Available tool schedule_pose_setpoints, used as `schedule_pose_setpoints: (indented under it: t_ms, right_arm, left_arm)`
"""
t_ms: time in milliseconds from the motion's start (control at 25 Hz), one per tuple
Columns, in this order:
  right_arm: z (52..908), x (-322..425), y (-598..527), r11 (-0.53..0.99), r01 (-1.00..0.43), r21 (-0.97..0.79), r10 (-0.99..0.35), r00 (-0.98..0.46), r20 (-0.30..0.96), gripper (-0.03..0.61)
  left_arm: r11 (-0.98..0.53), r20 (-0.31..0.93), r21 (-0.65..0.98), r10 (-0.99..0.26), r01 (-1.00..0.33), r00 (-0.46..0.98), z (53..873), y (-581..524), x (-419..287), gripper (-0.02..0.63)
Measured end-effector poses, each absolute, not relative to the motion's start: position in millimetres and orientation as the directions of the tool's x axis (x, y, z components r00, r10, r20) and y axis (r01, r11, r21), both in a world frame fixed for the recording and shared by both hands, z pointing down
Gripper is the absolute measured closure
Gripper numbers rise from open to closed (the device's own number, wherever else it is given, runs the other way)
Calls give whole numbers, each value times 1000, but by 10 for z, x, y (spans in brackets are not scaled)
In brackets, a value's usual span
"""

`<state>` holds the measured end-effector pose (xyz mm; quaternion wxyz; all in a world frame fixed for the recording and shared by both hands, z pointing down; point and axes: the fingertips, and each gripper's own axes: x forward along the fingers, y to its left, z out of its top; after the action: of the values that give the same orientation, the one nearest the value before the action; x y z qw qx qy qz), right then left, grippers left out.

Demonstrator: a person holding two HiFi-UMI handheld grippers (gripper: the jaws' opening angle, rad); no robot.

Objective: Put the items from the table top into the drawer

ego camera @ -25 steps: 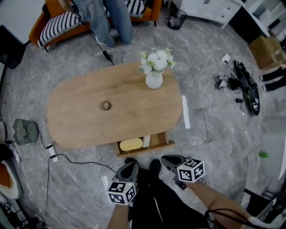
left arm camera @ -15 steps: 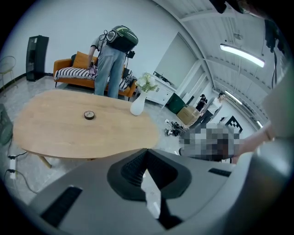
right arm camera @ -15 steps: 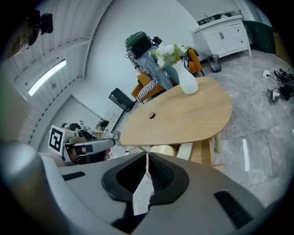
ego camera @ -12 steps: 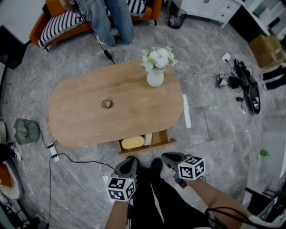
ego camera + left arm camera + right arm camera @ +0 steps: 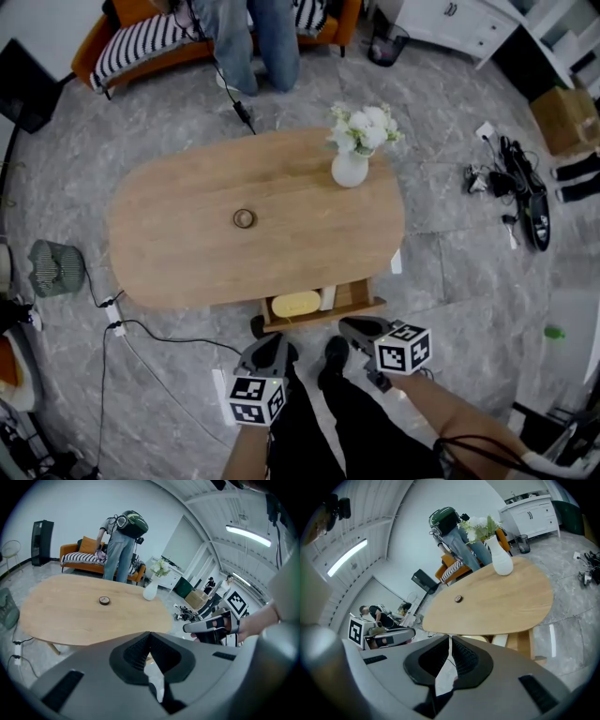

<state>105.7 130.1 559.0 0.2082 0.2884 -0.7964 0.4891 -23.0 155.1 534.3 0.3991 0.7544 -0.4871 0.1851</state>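
Observation:
A small roll of tape [image 5: 244, 218] lies near the middle of the oval wooden table [image 5: 169, 253]. A white vase of flowers [image 5: 352, 169] stands toward its right end. Under the near edge the drawer [image 5: 361, 302] is pulled out, with a yellow item [image 5: 296, 304] and a white item [image 5: 327, 298] inside. My left gripper [image 5: 272, 345] hangs over the floor just left of the drawer front, jaws shut and empty [image 5: 150, 634]. To its right, my right gripper [image 5: 349, 326] hovers close to the drawer's front, shut on nothing [image 5: 450, 637]. The tape [image 5: 104, 601] [image 5: 458, 599] is far from both.
A person [image 5: 253, 37] stands beyond the table by an orange sofa [image 5: 141, 47]. A cable and power strip [image 5: 112, 319] lie on the floor at the left, beside a wire basket [image 5: 54, 267]. Gear and cables [image 5: 516, 183] lie at the right. My legs and shoes [image 5: 330, 361] are below the drawer.
The table and drawer have slid to the right in the head view; both grippers have shifted slightly left relative to the drawer. Jaws stay shut.

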Motion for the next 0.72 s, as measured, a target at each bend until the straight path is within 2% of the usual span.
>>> schedule_pose_setpoints:
  t_ms: [120, 400, 720]
  right_arm:
    - [5561, 823, 1192, 346, -653, -673, -271, -757, 595, 537]
    - [5545, 287, 944, 317, -660, -681, -309, -751, 584, 537]
    - [5718, -123, 521, 336, -671, -660, -298, -741, 601, 537]
  left_arm:
    - [-178, 671, 414, -603, -893, 432, 5361, 1480, -472, 614]
    - [-225, 686, 388, -578, -894, 443, 5317, 1374, -837, 614]
    - [-226, 680, 371, -594, -901, 430, 5330, 967, -1245, 614]
